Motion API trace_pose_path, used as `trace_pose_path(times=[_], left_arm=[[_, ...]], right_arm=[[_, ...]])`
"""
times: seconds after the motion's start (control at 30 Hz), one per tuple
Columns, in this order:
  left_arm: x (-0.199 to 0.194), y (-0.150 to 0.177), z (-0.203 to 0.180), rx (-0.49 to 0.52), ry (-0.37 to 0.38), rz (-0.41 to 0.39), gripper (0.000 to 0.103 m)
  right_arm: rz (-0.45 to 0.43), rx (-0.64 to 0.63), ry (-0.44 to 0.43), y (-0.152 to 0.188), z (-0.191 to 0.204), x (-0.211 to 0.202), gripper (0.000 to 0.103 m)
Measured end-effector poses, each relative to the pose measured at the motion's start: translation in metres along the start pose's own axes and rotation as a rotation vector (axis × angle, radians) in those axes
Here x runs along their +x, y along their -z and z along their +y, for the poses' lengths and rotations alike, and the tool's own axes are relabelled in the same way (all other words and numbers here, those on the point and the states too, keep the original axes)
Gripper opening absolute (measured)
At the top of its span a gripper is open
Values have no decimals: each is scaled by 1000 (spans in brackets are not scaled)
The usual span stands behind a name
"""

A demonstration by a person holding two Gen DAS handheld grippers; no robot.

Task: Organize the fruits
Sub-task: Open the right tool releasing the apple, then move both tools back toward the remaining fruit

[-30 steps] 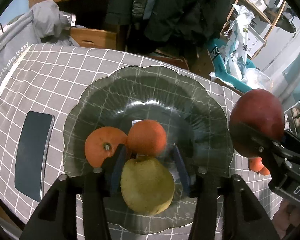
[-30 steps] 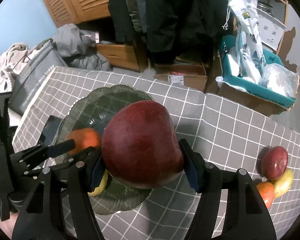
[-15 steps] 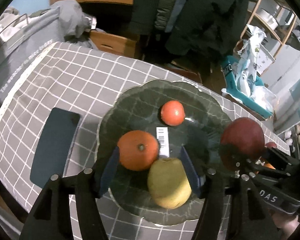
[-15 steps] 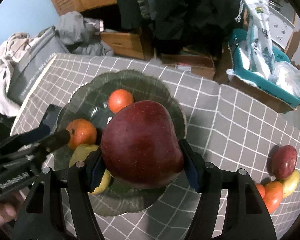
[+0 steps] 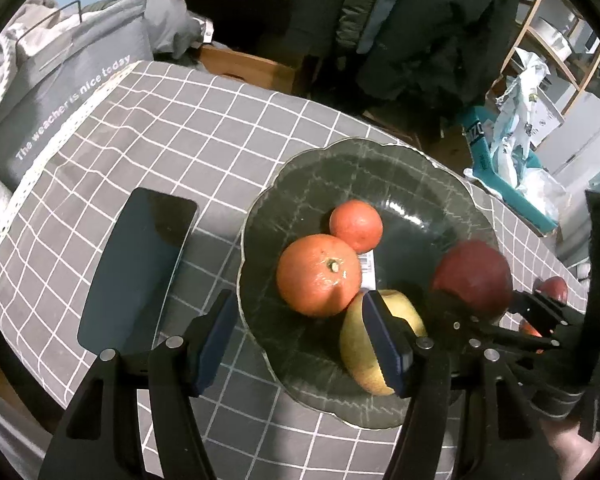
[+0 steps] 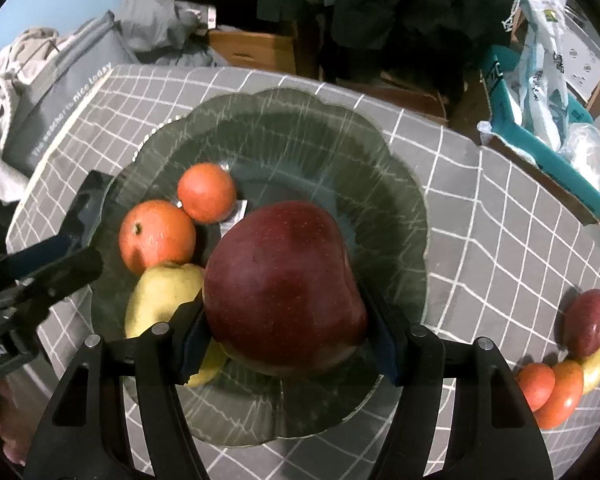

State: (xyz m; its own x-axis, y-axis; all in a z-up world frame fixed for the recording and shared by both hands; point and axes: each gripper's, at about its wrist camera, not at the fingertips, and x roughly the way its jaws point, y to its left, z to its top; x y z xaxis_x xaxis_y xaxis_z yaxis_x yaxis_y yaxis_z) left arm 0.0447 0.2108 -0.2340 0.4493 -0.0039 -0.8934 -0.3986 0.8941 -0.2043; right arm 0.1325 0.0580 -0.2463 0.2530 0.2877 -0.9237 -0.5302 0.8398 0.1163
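A dark glass plate (image 5: pixel 380 168) (image 6: pixel 400 208) on the checked cloth holds a large orange (image 5: pixel 318 274) (image 6: pixel 156 236), a small orange (image 5: pixel 356 226) (image 6: pixel 206 192) and a yellow pear (image 5: pixel 410 312) (image 6: pixel 160 296). My right gripper (image 6: pixel 284 320) is shut on a big red apple (image 6: pixel 284 292) (image 5: pixel 472 276) just above the plate's near right part. My left gripper (image 5: pixel 300 340) is open and empty at the plate's near left rim.
A dark phone (image 5: pixel 140 268) lies left of the plate. Several more fruits (image 6: pixel 568 368) lie at the table's right edge. A grey bag (image 5: pixel 60 92) stands at the far left. Boxes and a teal crate (image 6: pixel 548 148) are on the floor beyond the table.
My left gripper let go of the pear and drew back to the left. My right gripper carried the red apple from beside the plate to over it and lowered it.
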Motion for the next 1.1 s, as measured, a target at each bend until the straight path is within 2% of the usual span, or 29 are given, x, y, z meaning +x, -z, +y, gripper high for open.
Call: trace_pose_path(times=[0.17, 0.23, 0.37, 0.63, 0.97, 1.1], left_arm=[[0, 2, 3, -4, 3, 6, 66], [0, 2, 3, -4, 4, 8, 66], [-1, 2, 2, -3, 3, 10, 66], [-13, 2, -1, -2, 12, -10, 66], [-41, -1, -19, 22, 44, -66, 66], [-57, -2, -25, 33, 61, -103, 72]], right_arm=[[26, -5, 13, 4, 1, 8, 69], [0, -17, 20, 3, 2, 4, 70], [-51, -23, 8, -3, 3, -8, 82], [-114, 7, -4, -10, -2, -33, 82], [-253, -6, 67, -13, -6, -93, 82], [-302, -10, 93, -13, -9, -118, 82]])
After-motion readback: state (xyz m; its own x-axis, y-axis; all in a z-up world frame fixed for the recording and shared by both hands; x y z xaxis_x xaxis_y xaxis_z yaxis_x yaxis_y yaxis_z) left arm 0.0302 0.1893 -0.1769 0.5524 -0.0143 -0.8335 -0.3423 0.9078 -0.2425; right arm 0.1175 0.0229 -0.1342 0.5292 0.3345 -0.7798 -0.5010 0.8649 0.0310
